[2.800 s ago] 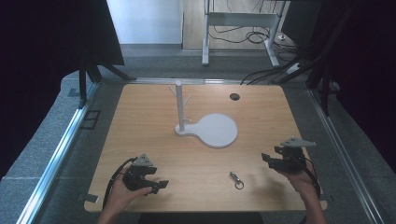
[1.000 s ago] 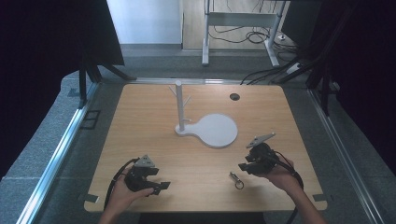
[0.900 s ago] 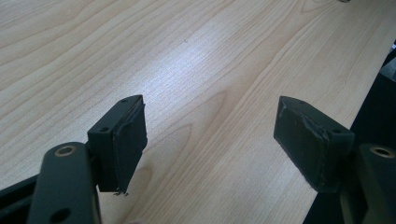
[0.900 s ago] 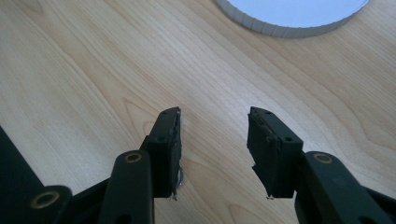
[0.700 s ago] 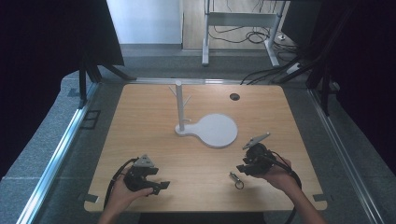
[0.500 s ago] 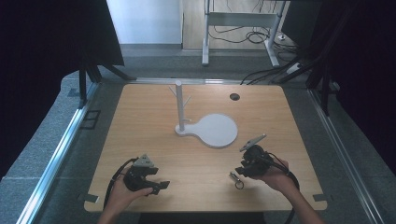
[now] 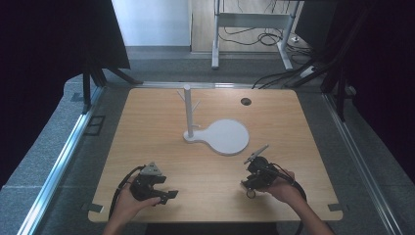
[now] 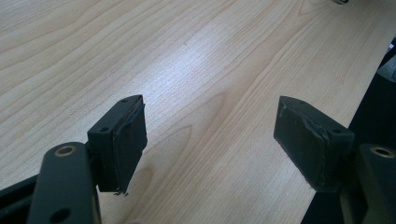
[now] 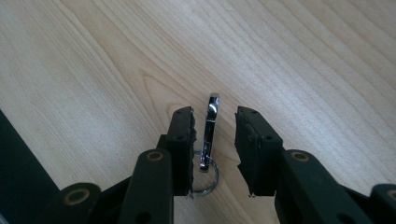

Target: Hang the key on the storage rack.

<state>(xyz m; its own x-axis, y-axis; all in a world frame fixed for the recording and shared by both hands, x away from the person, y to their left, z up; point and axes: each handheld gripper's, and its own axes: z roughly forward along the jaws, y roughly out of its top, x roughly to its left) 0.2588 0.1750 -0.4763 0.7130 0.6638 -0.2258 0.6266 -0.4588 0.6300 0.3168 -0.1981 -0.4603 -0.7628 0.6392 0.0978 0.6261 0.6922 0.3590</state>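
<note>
A small metal clasp with a key ring (image 9: 208, 128) lies flat on the wooden table (image 7: 205, 171), near the front right. My right gripper (image 9: 215, 122) points down at it. Its jaws stand one on each side of the clasp, a thin gap on both sides, so it is open and narrow. From the high view, the ring (image 7: 251, 194) peeks out just below the right gripper (image 7: 249, 187). My left gripper (image 7: 165, 197) rests at the front left, and its jaws (image 8: 212, 121) are wide open over bare wood.
A white stand with a peg post (image 7: 187, 110) and a round base (image 7: 227, 137) sits mid-table, beyond both grippers. A dark cable hole (image 7: 245, 101) lies at the back right. The table's front edge is close behind both hands.
My right gripper has travelled from the right edge leftward and nearer the front, coming down over the clasp. The left gripper has stayed put.
</note>
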